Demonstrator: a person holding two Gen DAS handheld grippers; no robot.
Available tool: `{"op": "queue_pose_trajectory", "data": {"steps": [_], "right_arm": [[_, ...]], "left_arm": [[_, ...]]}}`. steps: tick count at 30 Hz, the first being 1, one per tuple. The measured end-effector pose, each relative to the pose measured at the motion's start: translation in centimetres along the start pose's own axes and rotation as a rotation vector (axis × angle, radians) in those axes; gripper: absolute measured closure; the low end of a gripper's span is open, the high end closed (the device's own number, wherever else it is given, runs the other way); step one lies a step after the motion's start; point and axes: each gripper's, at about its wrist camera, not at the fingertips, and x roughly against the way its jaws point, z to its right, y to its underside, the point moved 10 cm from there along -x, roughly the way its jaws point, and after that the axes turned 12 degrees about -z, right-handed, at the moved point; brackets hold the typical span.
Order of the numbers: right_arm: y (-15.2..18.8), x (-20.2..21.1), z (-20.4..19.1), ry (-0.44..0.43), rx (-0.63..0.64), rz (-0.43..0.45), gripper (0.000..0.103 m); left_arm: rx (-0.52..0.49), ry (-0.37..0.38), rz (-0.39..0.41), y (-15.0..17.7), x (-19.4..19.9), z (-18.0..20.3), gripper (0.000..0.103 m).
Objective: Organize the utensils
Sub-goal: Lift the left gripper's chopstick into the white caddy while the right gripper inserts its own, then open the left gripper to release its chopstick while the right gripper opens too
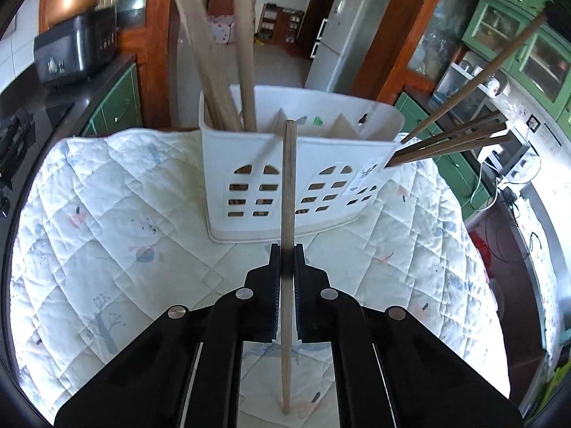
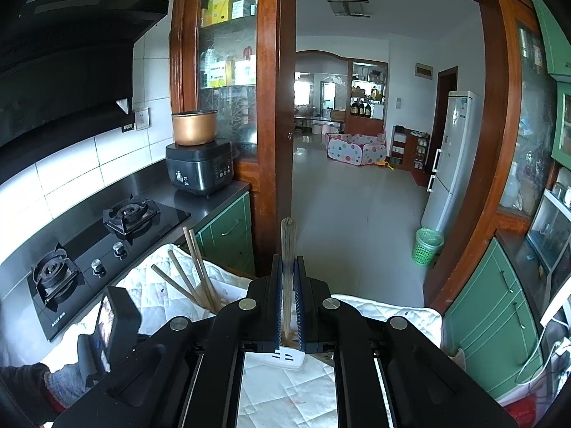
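Observation:
A white utensil holder [image 1: 285, 164] with divided compartments stands on the quilted table cover [image 1: 107, 221]. Light wooden chopsticks [image 1: 221, 53] stand in its left compartment; dark brown chopsticks [image 1: 460, 139] lean out of its right end. My left gripper [image 1: 287, 267] is shut on a light wooden chopstick [image 1: 288, 192], held upright just in front of the holder. My right gripper [image 2: 288, 285] is shut on a dark chopstick [image 2: 287, 249], held upright above the holder [image 2: 285, 356], which shows below the fingers. The light chopsticks [image 2: 194, 274] show to its left.
A gas stove [image 2: 107, 242] and a black rice cooker [image 2: 200, 167] with a copper pot sit on the counter to the left. Green cabinets [image 2: 499, 314] stand to the right. The left gripper's body [image 2: 114, 324] shows at the lower left.

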Motion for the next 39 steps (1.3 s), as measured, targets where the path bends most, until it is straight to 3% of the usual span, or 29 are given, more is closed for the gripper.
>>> {"op": "queue_pose_trajectory", "data": {"steps": [7, 17, 24, 30, 39], "right_arm": [[-0.2, -0.1, 0.8, 0.007, -0.023, 0.012, 0.096], [-0.2, -2.1, 0.4, 0.000, -0.028, 0.002, 0.096], [-0.1, -3.9, 0.1, 0.001, -0.031, -0.009, 0.096], [0.7, -5.7, -0.1, -0.003, -0.026, -0.040, 0.096], [3.0, -7.8, -0.6, -0.006, -0.019, -0.094, 0.096]], "left_arm": [[-0.013, 0.027, 0.112, -1.3, 4.6, 1.4, 0.098], [-0.060, 0.045, 0.337, -7.9, 14.5, 4.2, 0.098], [-0.069, -0.016, 0.445, -12.6, 18.2, 4.5, 0.098], [-0.064, -0.099, 0.446, -14.1, 16.8, 3.5, 0.098], [-0.041, -0.075, 0.340, -12.1, 11.8, 1.3, 0.098]]}}
